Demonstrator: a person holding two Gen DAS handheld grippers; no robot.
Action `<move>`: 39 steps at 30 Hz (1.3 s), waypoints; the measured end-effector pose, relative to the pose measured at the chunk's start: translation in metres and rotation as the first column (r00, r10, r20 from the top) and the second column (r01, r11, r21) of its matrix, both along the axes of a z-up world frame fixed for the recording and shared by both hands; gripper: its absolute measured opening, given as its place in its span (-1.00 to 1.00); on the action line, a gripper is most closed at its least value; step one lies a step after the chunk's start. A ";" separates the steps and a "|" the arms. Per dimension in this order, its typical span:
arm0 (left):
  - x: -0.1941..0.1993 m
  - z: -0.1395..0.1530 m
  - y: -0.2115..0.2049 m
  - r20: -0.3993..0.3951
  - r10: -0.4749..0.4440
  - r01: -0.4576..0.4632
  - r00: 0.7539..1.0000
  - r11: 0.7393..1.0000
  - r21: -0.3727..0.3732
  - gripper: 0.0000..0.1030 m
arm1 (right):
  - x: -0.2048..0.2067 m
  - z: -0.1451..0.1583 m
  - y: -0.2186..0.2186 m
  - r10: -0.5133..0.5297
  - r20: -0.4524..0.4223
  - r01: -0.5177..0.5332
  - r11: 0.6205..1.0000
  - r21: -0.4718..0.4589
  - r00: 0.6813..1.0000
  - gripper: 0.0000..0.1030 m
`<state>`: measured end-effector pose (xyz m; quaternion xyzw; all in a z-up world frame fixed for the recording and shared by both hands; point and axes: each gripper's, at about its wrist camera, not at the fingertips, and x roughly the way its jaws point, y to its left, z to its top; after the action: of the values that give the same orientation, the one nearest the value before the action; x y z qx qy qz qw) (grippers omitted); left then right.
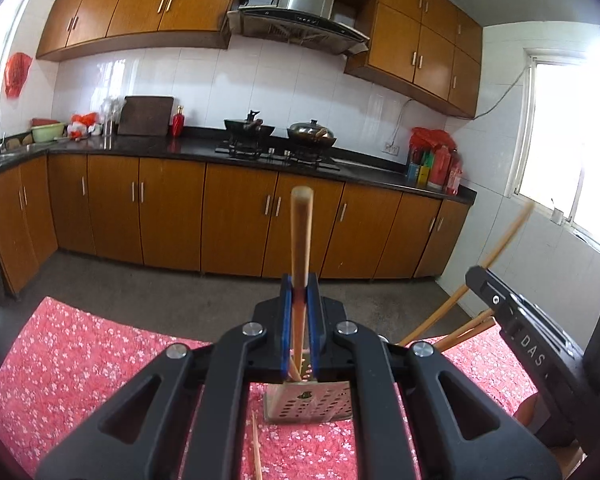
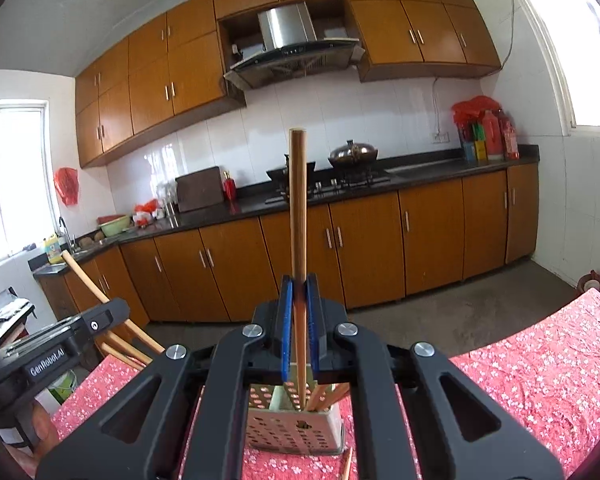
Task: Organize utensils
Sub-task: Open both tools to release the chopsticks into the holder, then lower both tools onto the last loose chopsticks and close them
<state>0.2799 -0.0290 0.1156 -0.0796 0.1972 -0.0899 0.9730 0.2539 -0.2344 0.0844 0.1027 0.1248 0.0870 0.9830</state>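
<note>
Both grippers are holding one wooden chopstick each, & the thing the next move is turning on is how each stick is lining up w/ the perforated metal holder (image 1: 309, 402) sitting on the table just below & ahead of the fingertips. Left gripper (image 1: 300, 312) is clamped tight on its chopstick (image 1: 301, 236), blue pads pressing both sides; the stick's long axis is running near upright, top end poking well above the jaws, lower end dropping behind them toward the holder's mouth. Right gripper (image 2: 299, 312) is doing the same w/ its chopstick (image 2: 298, 208), also near vertical, its lower tip looking to be already inside or right at the holder's rim (image 2: 292, 410), can't tell which. Other chopsticks are leaning out of the holder at a slant, so the incoming sticks are prob. needing a straight-down drop to avoid knocking them. Neither hand is clearly nearer; both are crowding the holder from opposite sides, each gripper showing in the other's view. A loose chopstick (image 1: 256, 448) is lying flat on the red floral tablecloth (image 1: 80, 360) beside the holder. Behind: kitchen w/ brown cabinets, black counter, stove w/ pots, range hood, windows either side.
</note>
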 end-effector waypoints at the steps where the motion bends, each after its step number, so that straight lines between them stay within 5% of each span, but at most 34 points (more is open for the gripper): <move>1: -0.001 0.001 0.002 0.001 0.000 0.000 1.000 1.000 -0.005 -0.82 | -0.002 0.001 0.001 -0.001 -0.004 0.001 1.000 -0.001 1.000 -0.78; 4: -0.010 0.005 0.007 0.012 0.006 -0.006 1.000 1.000 -0.005 -0.78 | -0.007 0.004 -0.005 -0.014 -0.004 0.014 1.000 0.009 1.000 -0.39; 14: -0.062 0.016 0.036 0.050 0.062 -0.062 0.997 0.998 -0.005 -0.62 | -0.055 0.015 -0.024 -0.074 0.002 0.074 0.997 -0.031 0.997 -0.36; 21: -0.091 -0.045 0.065 -0.085 0.127 -0.119 0.988 0.989 0.088 -0.60 | -0.074 -0.058 -0.045 -0.096 -0.239 0.088 0.995 -0.047 0.966 -0.34; 28: -0.098 -0.129 0.070 -0.279 0.138 -0.101 0.950 0.985 0.143 -0.60 | -0.075 -0.154 -0.024 0.014 -0.503 -0.011 1.000 0.008 0.864 -0.35; 35: -0.106 -0.168 0.055 -0.363 0.080 -0.032 0.928 0.990 0.136 -0.60 | -0.084 -0.191 0.009 0.083 -0.572 -0.089 0.996 0.017 0.816 -0.42; 39: -0.111 -0.175 0.043 -0.387 0.045 0.002 0.921 0.993 0.119 -0.60 | -0.086 -0.201 0.019 0.072 -0.591 -0.118 0.992 -0.038 0.804 -0.66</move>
<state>0.1691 0.0140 -0.0594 -0.0409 0.3905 -0.0500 0.9183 0.1675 -0.2153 -0.1165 0.0822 0.4307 0.0955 0.8936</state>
